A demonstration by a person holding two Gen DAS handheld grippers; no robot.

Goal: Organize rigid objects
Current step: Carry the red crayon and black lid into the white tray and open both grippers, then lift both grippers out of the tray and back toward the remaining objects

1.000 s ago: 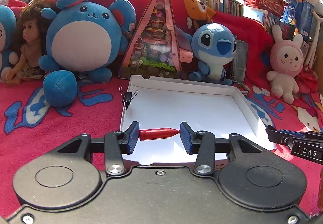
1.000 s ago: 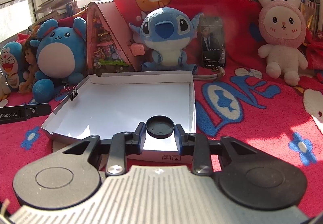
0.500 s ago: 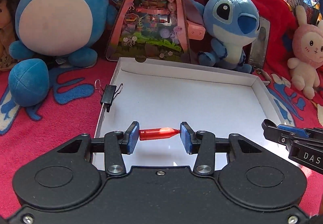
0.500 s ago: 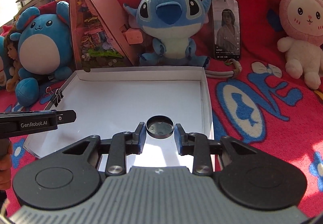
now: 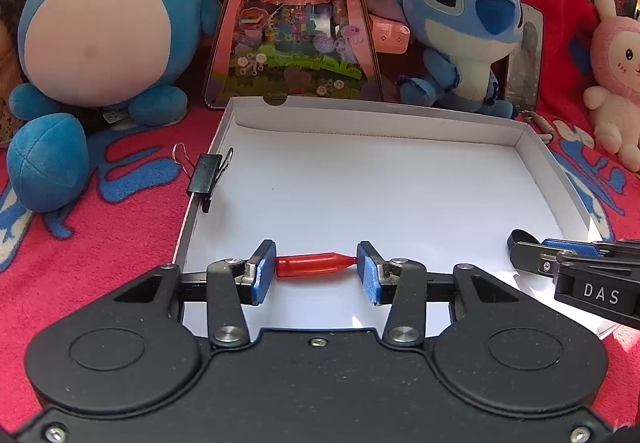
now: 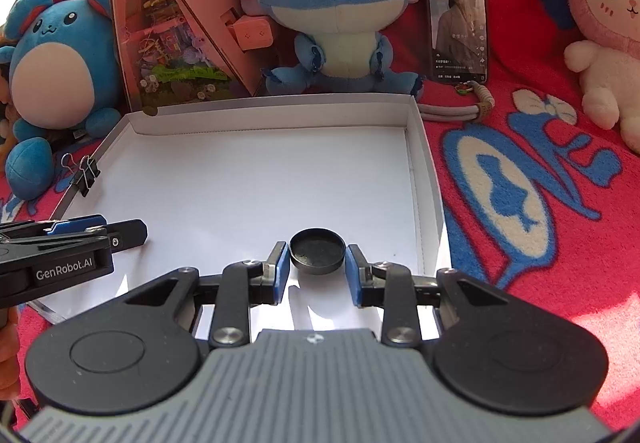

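Red cap (image 5: 314, 264): small, tapered, bullet-shaped piece, clamped end to end in the left gripper (image 5: 316, 269). Blunt base presses on the left pad, narrow tip on the right pad. Long axis therefore runs crosswise, level with the line between the fingers; tip points toward the right gripper's side. It hangs over the near left part of the white box (image 5: 536, 147), above the floor of it, not visibly touching.

Black round lid (image 6: 317, 251): shallow disc, hollow side up, held across its width in the right gripper (image 6: 317, 269). Both blue pads bear on its rim. No long axis; flat face roughly level. It sits over the near right part of the same box, close to the right wall.

Relation that governs the coming move (judgement): each piece is already directly above the box floor, so the remaining travel is downward, then release. Left gripper serves the left half, right gripper the right half; the two are side by side and apart, each seen at the edge of the other's view.

Box interior: bare. Binder clip (image 5: 206, 177) grips its left wall. Box rests on a red patterned blanket (image 6: 540, 243).

Far: blue round plush (image 5: 96, 23), triangular toy box (image 5: 292, 23), blue big-eared plush (image 6: 332, 3), phone (image 6: 458, 11), pink rabbit plush (image 6: 608, 31).
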